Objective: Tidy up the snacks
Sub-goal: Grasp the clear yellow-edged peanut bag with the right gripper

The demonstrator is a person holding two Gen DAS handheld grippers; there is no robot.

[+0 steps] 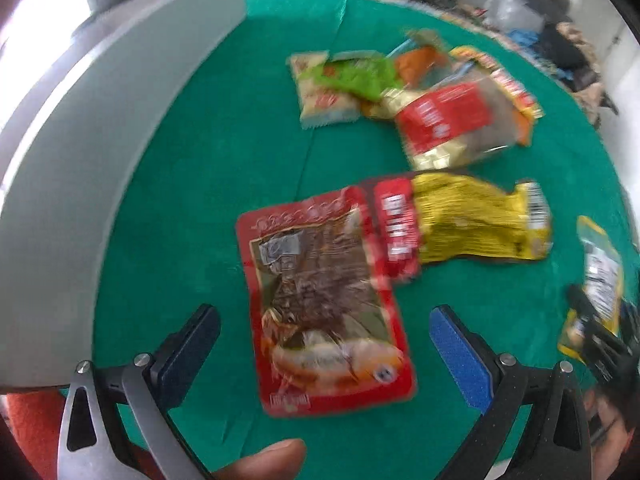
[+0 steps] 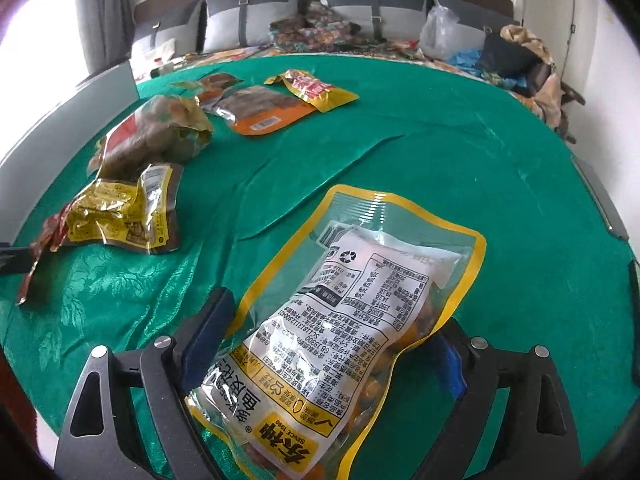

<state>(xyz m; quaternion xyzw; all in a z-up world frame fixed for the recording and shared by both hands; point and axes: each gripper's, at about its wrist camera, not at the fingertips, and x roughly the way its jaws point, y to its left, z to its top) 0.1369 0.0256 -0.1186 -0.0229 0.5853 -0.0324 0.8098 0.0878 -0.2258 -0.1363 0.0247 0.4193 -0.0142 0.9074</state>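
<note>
We see the right tongs (image 2: 320,340) spread around a yellow-rimmed peanut bag (image 2: 340,328), label "SINCE 1990", lying on the green table (image 2: 480,168). Left tongs (image 1: 324,344) spread over a red fish packet (image 1: 324,300); yellow packet (image 1: 476,220) at two o'clock.

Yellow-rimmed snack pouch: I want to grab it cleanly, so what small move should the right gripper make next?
Probably close the right gripper: the yellow-rimmed pouch already lies between its wide-open fingers on the green cloth, with nothing else crowding it.
</note>
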